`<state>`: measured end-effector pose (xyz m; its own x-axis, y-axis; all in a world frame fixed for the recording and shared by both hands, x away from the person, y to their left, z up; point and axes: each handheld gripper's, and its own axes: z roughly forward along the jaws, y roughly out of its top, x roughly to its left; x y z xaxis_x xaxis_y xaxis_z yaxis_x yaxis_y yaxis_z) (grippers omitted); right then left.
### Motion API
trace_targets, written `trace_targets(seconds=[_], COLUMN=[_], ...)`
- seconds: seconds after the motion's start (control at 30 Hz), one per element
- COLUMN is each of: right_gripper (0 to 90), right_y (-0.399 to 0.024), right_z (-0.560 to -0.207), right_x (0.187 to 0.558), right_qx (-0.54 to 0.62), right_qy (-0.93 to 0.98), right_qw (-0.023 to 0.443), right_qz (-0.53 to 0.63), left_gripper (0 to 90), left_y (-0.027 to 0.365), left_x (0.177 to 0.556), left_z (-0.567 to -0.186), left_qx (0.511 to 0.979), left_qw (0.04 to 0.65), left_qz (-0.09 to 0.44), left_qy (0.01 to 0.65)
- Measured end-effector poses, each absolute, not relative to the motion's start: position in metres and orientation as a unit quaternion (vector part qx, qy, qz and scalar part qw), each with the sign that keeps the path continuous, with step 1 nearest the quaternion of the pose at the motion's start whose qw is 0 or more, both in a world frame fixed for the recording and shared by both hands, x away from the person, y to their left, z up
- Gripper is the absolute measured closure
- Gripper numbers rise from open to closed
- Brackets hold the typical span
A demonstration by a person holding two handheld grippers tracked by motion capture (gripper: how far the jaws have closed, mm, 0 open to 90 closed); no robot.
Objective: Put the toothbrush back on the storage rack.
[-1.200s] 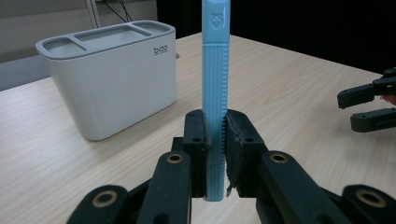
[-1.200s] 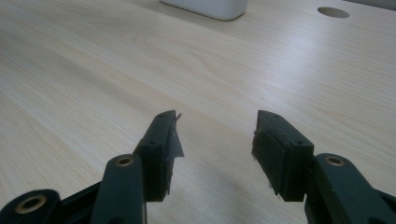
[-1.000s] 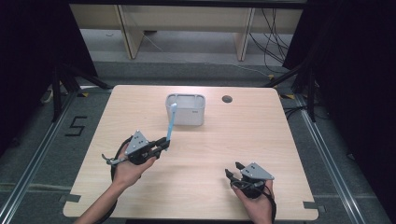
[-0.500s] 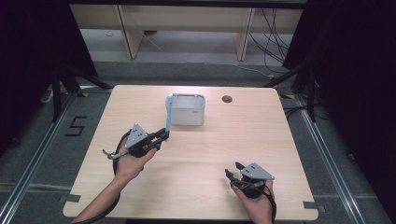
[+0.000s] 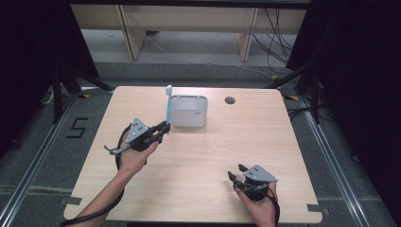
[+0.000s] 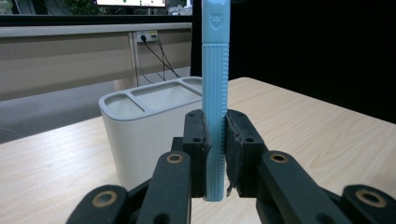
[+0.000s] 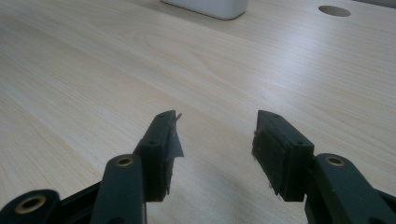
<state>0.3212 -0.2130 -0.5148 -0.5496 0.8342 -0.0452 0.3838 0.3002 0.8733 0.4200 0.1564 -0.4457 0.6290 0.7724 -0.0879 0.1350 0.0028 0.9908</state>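
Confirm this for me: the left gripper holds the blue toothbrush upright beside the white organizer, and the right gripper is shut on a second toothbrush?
Not quite. The right gripper holds nothing; the right gripper view shows its jaws open over bare table. The rest stands: the left gripper clamps the blue toothbrush upright beside the white organizer.

In the high view the worktop (image 5: 198, 156) lies bare through centre and lower frame. The only obstacle is the white holder (image 5: 188, 111), upper centre, with a small hole (image 5: 230, 100) beside it.
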Motion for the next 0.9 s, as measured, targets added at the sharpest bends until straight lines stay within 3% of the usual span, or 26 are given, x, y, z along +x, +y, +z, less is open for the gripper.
trace_targets(seconds=[0.9], right_gripper=[49.5], right_y=[-0.213], right_z=[-0.514], right_x=[0.321], right_qx=[0.398], right_qy=[0.766], right_qw=[0.257], right_qz=[0.434], left_gripper=[78.6], left_y=[0.156], left_x=[0.439], left_z=[-0.431], left_qx=[0.649], left_qw=[0.620], left_qz=[0.279], left_qy=[0.342])
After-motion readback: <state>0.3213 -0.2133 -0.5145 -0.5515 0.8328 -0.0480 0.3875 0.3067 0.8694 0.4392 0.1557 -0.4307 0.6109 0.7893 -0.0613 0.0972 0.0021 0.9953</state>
